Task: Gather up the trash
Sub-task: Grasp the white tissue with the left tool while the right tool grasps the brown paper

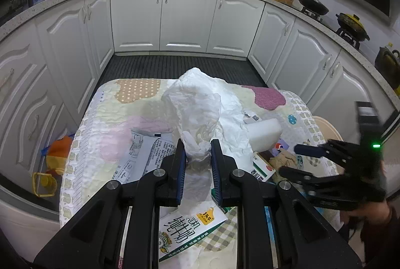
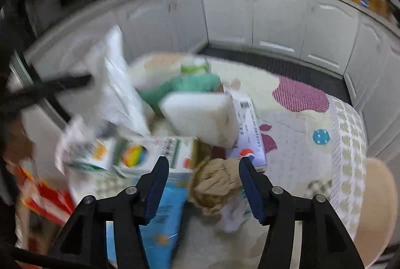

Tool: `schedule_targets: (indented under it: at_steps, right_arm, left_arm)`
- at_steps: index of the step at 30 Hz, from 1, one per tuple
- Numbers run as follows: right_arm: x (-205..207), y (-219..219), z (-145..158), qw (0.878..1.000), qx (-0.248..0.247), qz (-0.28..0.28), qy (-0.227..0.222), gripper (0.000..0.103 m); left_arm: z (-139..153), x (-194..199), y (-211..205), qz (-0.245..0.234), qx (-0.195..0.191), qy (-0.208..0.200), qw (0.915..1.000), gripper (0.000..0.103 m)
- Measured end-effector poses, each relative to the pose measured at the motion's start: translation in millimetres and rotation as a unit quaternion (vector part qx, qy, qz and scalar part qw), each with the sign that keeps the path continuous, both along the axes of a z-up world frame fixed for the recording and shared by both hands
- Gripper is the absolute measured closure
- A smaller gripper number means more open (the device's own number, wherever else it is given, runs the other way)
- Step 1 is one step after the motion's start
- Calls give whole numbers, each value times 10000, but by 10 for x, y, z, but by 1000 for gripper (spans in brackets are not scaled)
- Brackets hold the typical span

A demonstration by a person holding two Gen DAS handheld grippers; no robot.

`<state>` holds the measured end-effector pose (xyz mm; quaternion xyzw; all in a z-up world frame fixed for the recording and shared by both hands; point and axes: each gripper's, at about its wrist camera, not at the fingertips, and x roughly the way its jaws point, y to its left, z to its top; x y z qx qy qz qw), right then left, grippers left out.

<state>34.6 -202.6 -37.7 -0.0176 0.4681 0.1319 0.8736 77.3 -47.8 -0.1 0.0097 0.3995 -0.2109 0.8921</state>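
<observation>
**Left has the bag; paper wad is right's pick**

Left gripper (image 1: 198, 150) clamped on the white plastic bag (image 1: 200, 98), bag rising ahead of it. Right gripper (image 2: 202, 170) jaws apart, empty, pitched steeply down. Crumpled brown paper (image 2: 215, 184) lies between its fingers, just below the white sponge block (image 2: 200, 116). No clear long axis. Right is nearer.

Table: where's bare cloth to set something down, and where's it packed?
Free: the far left of the table, between the dotted tan patch and the plastic bag; also the right side around the blue dot. Crowded: the near middle, with the cartons, sponge and crumpled brown paper.
</observation>
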Motion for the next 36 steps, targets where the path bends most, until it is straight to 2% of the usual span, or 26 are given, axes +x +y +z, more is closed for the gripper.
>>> schedule_targets:
  at_steps: [2,4,7,9,10,14,15,25,36]
  right_arm:
    - [41,-28,-107,9997,-68,130,198,49]
    - [6,-84,-168,9994,52,165,297,81]
    - [-126,-230,-92,9985,515,59,146,86]
    - [-206,-360,28,9956,928,-69,-75,86]
    - [-240,-458,106,9915,1286,-116,-141,86]
    - [-336,-639,260,9774,2075,-289,-282,86]
    - [-349,-629,277,9762,2126,-318,-274,86]
    - [-701,-733,476,9731,2084,-665,-717,86]
    - [-1049,-1214,595,9712,1654,-1364,-1040,86]
  left_arm:
    - [2,-13,8,-2,-20,2,10000,87]
    - [0,-18,14,18,-33,-3,10000,87]
    - [24,-30,4,46,-40,-46,10000,87]
    - [60,-41,-7,55,-36,-94,9999,87]
    - [82,-47,-16,57,-37,-120,9999,87]
    - [184,-102,-51,27,-67,-240,9997,87]
    - [210,-123,-62,15,-68,-269,9996,87]
    - [382,-279,-285,-228,-51,-405,9989,87]
    - [470,-496,-1069,-1020,-39,-483,9936,87]
